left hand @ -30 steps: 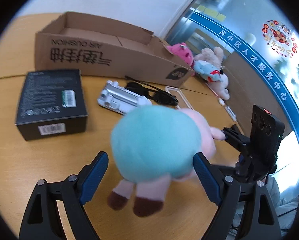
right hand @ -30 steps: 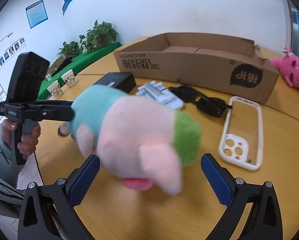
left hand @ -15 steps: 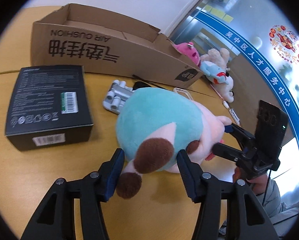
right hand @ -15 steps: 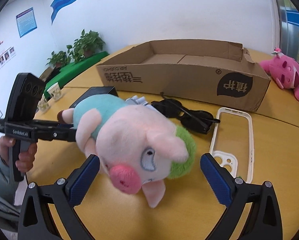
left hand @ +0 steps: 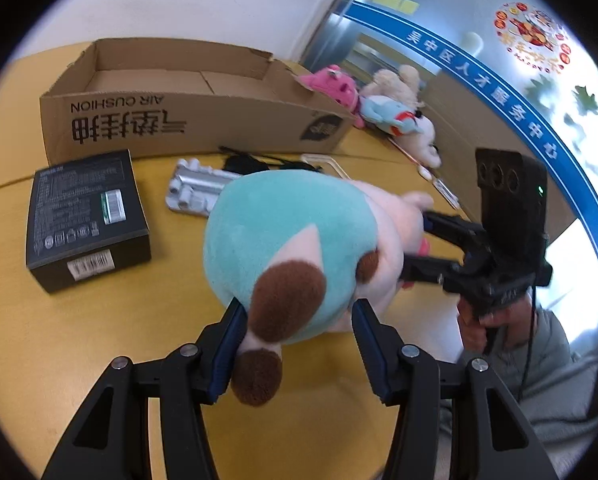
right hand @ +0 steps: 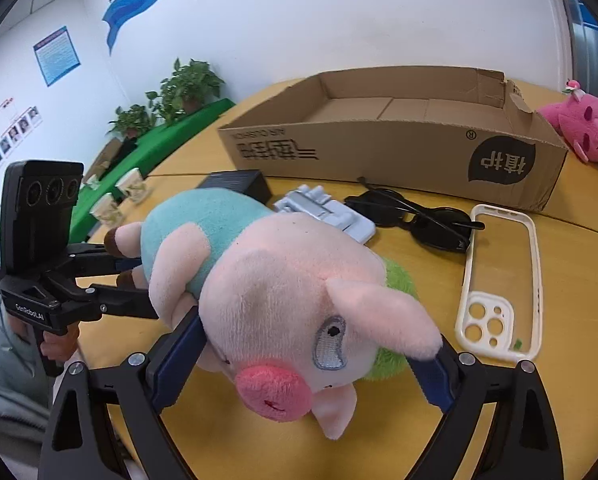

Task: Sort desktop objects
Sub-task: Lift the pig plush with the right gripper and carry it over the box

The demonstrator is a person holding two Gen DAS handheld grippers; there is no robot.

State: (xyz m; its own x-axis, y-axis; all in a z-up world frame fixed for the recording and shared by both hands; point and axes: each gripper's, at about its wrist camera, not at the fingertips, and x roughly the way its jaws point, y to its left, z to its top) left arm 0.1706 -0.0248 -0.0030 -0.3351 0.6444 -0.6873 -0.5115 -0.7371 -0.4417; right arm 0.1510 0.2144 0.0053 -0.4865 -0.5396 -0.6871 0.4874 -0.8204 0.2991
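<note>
Fingers of the left gripper (left hand: 297,340) have clamped in from wide apart onto the teal rump of the plush pig (left hand: 299,256), and the pads now press into the fabric just above its brown feet. That's a real hold, so the pig looks ready to travel to the cardboard box (left hand: 187,120) behind it. The right gripper (right hand: 311,364) is closing too: a moment ago it stood well clear, and now its left pad touches the pig's cheek, while the right pad is hidden under the ear, so I can't call that a grip yet. The pig sits in front of the box, and whether it's clear of the worktop (right hand: 571,380) I can't tell.

From the left wrist you get the black box (left hand: 85,216) left of the pig and more soft toys (left hand: 379,108) beyond the cardboard box's right end. Only the right wrist shows the pig's face, the sunglasses (right hand: 415,220) and the white phone case (right hand: 503,284) in front of the cardboard box.
</note>
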